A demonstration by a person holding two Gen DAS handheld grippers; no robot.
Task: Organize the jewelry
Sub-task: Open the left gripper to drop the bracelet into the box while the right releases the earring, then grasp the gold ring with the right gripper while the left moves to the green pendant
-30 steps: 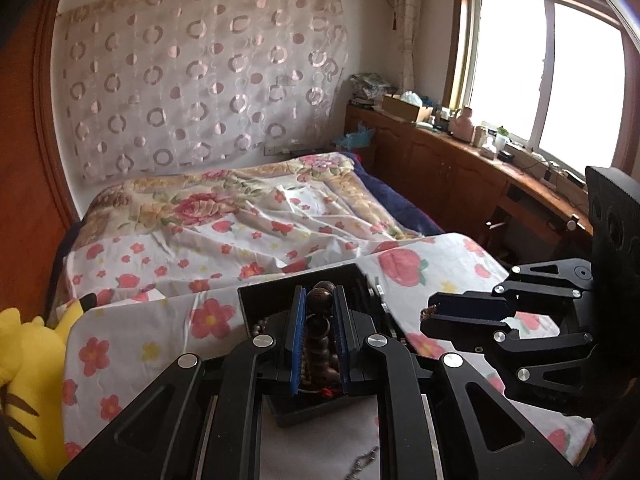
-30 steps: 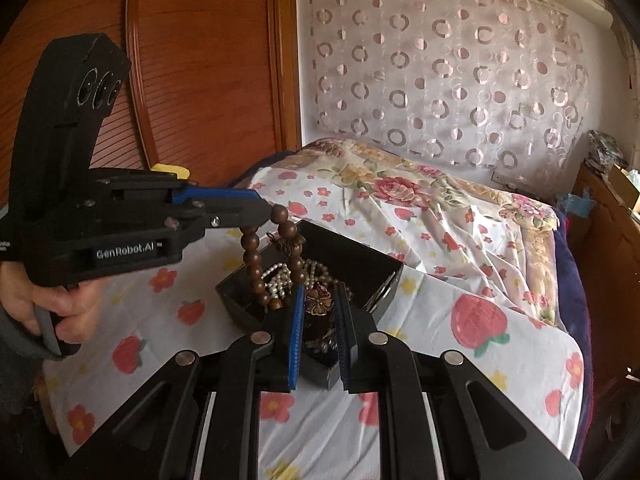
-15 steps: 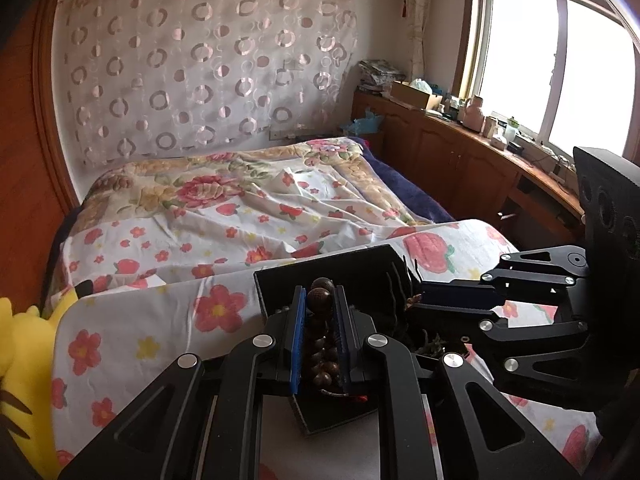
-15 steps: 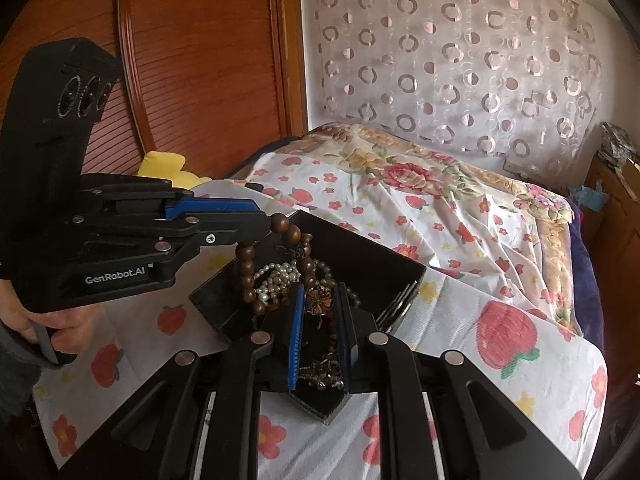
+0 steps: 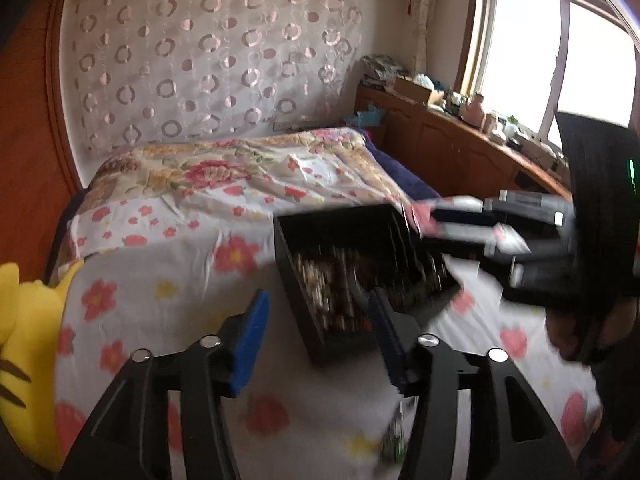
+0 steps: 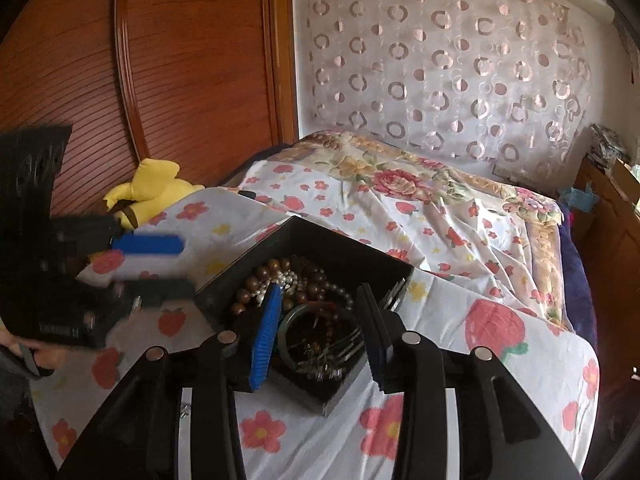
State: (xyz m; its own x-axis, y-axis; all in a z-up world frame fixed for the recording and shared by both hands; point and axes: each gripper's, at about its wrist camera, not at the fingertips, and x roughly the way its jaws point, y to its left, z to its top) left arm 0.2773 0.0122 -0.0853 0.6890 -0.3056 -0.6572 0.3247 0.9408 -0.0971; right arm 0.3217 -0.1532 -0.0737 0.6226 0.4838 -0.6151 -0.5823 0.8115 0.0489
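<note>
Resting on a flowered bedsheet (image 6: 460,236), a black box (image 6: 348,256) holds a tangle of jewelry — brown wooden beads (image 6: 256,280), a string of pearls (image 6: 288,280), a dark green bangle (image 6: 296,316) and some small metal pieces nearer the front wall. The right gripper (image 6: 320,332) hangs just over the near half of the box with its blue-padded fingers (image 6: 266,332) spread wide on either side of the bangle, and nothing is held between them. The left gripper (image 5: 316,344) is blurred, yet its pads clearly stand far apart and hold nothing; one pad lies over the bare sheet to the left of the box (image 5: 360,264), the other over the box's near corner. Seen from the right wrist, the left gripper (image 6: 152,260) sits beside the box's left wall, not touching it as far as the blur allows. A yellow plush toy (image 6: 148,192) lies at the bed's edge by a wooden wardrobe door (image 6: 160,60).
</note>
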